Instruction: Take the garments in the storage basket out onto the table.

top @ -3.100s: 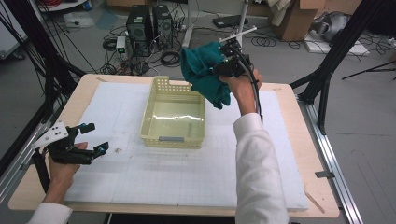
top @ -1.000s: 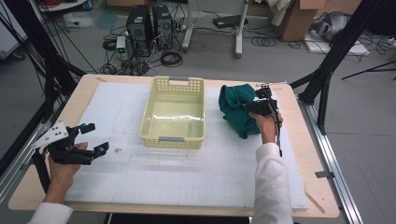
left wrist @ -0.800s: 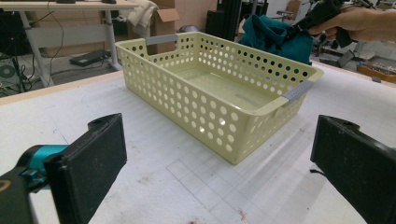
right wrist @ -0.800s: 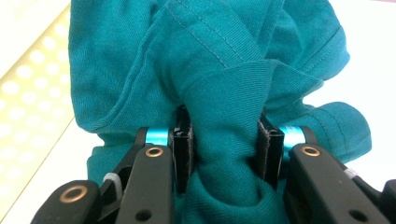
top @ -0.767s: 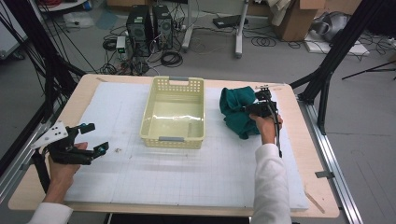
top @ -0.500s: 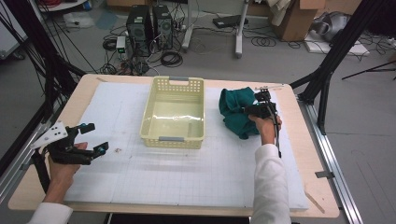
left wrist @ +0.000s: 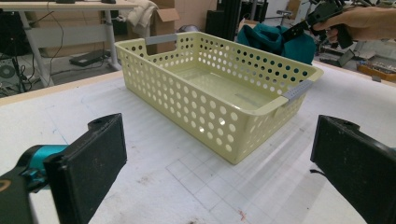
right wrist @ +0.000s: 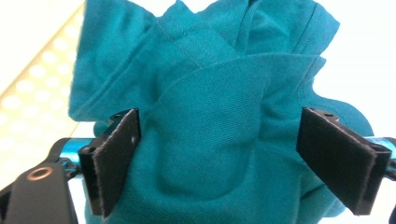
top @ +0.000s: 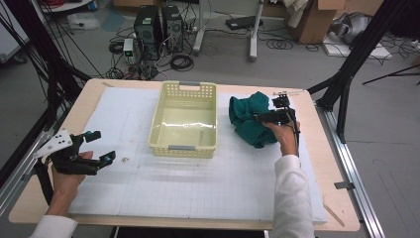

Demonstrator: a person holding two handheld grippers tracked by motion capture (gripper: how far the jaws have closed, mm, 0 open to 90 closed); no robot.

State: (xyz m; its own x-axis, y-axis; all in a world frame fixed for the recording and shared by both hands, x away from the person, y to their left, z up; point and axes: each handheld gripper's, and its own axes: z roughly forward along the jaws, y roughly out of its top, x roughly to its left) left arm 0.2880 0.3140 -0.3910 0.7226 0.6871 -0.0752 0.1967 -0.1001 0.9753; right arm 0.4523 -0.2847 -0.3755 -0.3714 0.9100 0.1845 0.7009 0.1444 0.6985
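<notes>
1. A pale yellow perforated basket (top: 184, 121) stands near the middle of the bench (top: 341, 198), on a white gridded mat (top: 208, 183). I can make out no brand, label or writing on it; its grey handle strips look blank.
2. Just to the right of the basket, a crumpled teal cloth (top: 250, 120) lies on the mat, close to the basket wall; whether it touches I cannot tell.
3. The right gripper (top: 267, 117) sits against the cloth's far-from-basket side, held by the right hand (top: 283, 133) in a white sleeve.
4. The right gripper view gives what the high view cannot: the right gripper (right wrist: 240, 158) has its fingers (right wrist: 114, 156) spread wide apart, with the cloth (right wrist: 210, 140) bulging between them, not pinched.
5. To the left of the basket, well apart from it, the left gripper (top: 101, 147) rests low over the mat in the left hand (top: 67, 176).
6. In the left gripper view the left gripper (left wrist: 224, 172) has its fingers (left wrist: 91, 161) standing wide apart with bare mat between them. The basket (left wrist: 219, 91) is seen side-on, its floor bare, and the cloth (left wrist: 275, 39) peeks above its far rim.
7. Beyond the basket, off the bench, the high view shows computer towers (top: 158, 25) and cables on the floor.
</notes>
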